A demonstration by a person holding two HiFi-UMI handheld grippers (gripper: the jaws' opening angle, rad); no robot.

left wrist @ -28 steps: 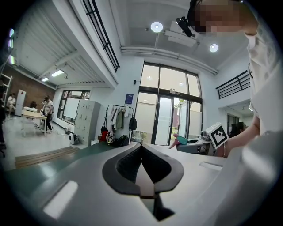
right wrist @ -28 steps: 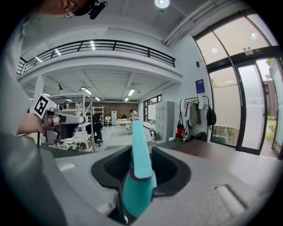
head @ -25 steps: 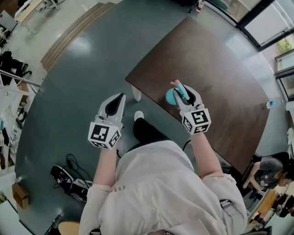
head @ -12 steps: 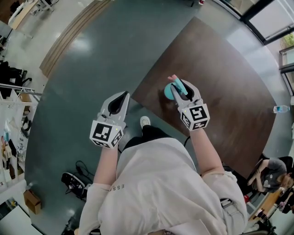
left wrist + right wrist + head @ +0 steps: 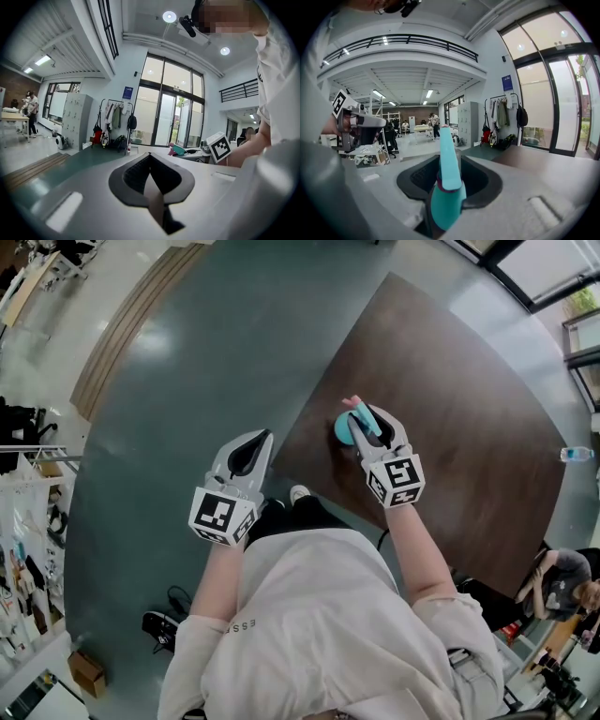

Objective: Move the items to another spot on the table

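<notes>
My right gripper (image 5: 367, 423) is shut on a teal utensil (image 5: 349, 430) with a pink tip, held above the near corner of the dark brown table (image 5: 450, 381). Seen along the jaws, the teal utensil (image 5: 446, 187) stands upright between the dark pads, its narrow end pointing away. My left gripper (image 5: 253, 442) hovers over the grey-green floor just left of the table's corner. Its jaws are shut with nothing between them. From the left gripper view, the teal utensil (image 5: 178, 150) and the right gripper's marker cube (image 5: 220, 146) show off to the right.
A clear water bottle (image 5: 574, 454) lies at the table's far right edge. A seated person (image 5: 562, 582) is at the lower right beyond the table. My own shoe (image 5: 300, 493) shows beside the table corner. A wooden strip (image 5: 131, 324) runs across the floor, upper left.
The head view has shifted, so the table corner now lies closer to my left gripper. Both grippers keep the same pose, and the right one still holds the teal utensil.
</notes>
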